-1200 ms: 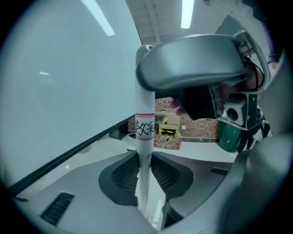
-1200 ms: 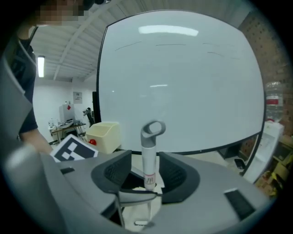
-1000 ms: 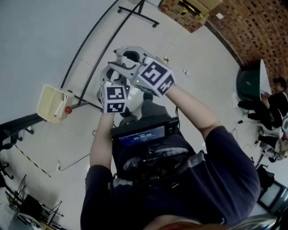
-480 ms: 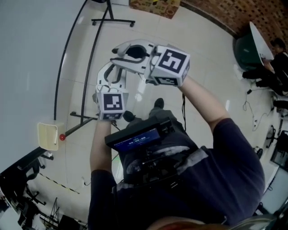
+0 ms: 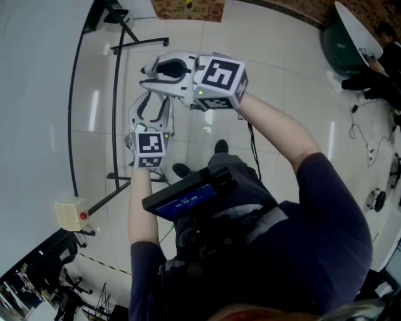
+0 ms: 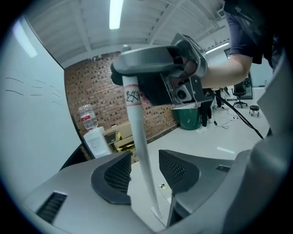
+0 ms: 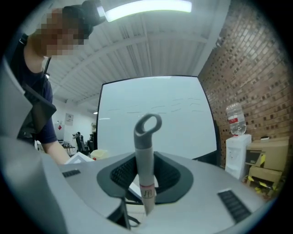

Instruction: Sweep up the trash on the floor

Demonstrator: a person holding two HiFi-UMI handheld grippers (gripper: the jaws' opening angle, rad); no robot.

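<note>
Near: left tool (image 6: 144, 171) has just opened wide, white broom pole (image 6: 137, 132) loose between its pads. Right tool (image 7: 145, 176) has just closed, clamping the grey top grip (image 7: 145, 151). Pole looks light, stiff, slick; re-grip mid-shaft. Scrap (image 6: 161, 185) on floor (image 6: 206, 146) beyond.

A pale tiled floor (image 5: 294, 81) runs far to a brick wall (image 6: 96, 82). A whiteboard (image 7: 155, 114) stands left of a water dispenser (image 7: 236, 153); a strip light (image 7: 146, 8) glows overhead.

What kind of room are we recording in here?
Probably an office or lab workspace: a large whiteboard fills one wall, a water dispenser stands against the brick wall, and there is a pale tiled floor.
</note>
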